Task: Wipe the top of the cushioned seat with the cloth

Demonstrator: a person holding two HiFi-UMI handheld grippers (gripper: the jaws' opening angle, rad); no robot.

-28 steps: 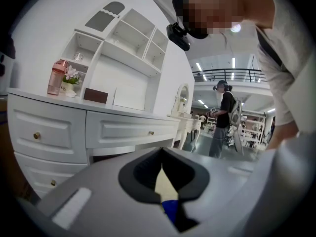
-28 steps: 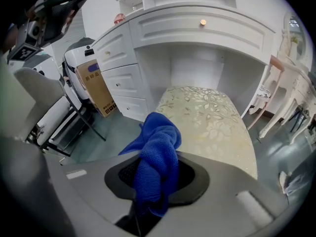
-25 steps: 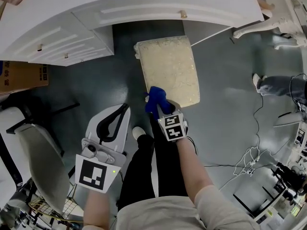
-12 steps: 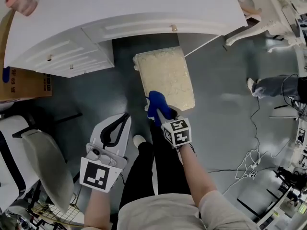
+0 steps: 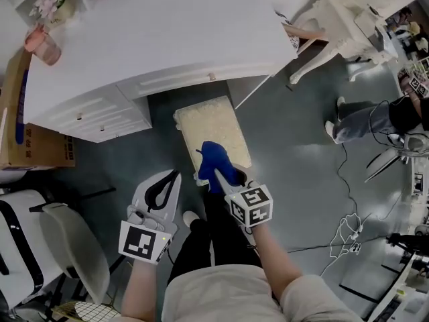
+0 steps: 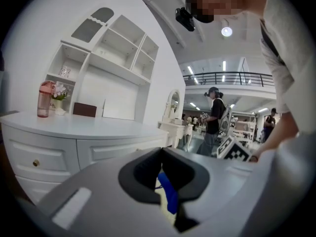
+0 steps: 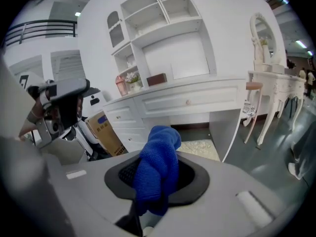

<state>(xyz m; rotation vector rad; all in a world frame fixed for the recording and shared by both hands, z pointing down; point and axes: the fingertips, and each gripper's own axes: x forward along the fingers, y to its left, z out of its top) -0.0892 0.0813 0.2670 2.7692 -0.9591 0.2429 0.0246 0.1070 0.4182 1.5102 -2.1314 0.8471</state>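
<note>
The cream cushioned seat (image 5: 213, 125) stands on the floor under the white dresser's edge. My right gripper (image 5: 219, 174) is shut on the blue cloth (image 5: 216, 164), which bunches over the seat's near end. In the right gripper view the cloth (image 7: 158, 174) fills the jaws and the seat (image 7: 198, 147) shows beyond it. My left gripper (image 5: 174, 176) hangs to the left of the seat over the floor, jaws shut with nothing between them. In the left gripper view the cloth (image 6: 169, 195) shows through the gap below the shut pads.
A white dresser (image 5: 154, 39) with drawers spans the far side, with a pink bottle (image 5: 44, 45) on top. A cardboard box (image 5: 27, 136) and a white chair (image 5: 64, 247) stand at the left. Another person's legs (image 5: 365, 121) and floor cables (image 5: 348, 225) are at the right.
The head camera has risen, so the seat looks smaller and more of the dresser top shows. The right gripper still holds the cloth at the seat's near end. The left gripper stays beside it.
</note>
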